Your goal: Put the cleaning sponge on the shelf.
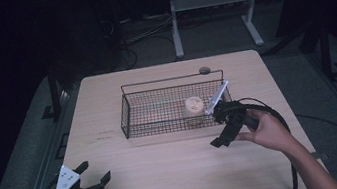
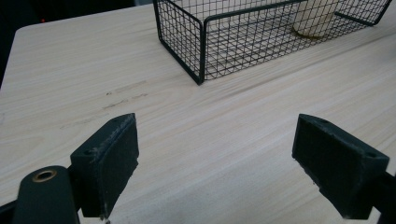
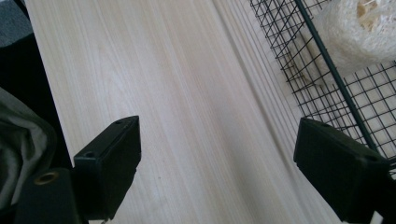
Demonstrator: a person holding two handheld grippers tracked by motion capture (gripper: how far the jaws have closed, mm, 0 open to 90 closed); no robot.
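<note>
In the high view we see the black wire mesh basket (image 1: 159,111) at the centre of the pale wooden worktop (image 1: 177,169), and inside it, toward its right end, the cream-coloured fibrous loofah roll (image 1: 194,106) stands upright. Our right gripper (image 1: 224,135) sits just below and right of the basket's near right corner, jaws apart and holding nothing. Our left gripper (image 1: 93,175) rests at the lower left of the frame, also spread and empty, well apart from the basket. A small dark round disc (image 1: 205,70) lies on the worktop beyond the basket's far rail.

In the left gripper view, the basket (image 2: 233,42) fills the upper middle, with the roll (image 2: 314,18) at the upper right behind the mesh. Bare worktop (image 2: 210,140) lies between the wide-open jaws.

In the right gripper view, the basket wall (image 3: 327,74) runs down the right side and the roll (image 3: 355,37) sits in the upper right corner, just past the rim wire. The jaws stand wide over bare wood.

We judge the roll is what the right gripper deals with. To grasp it well we should rise over the rim, come down from above, and close across the roll's sides. The basket wall stands in the way of any sideways reach.
</note>
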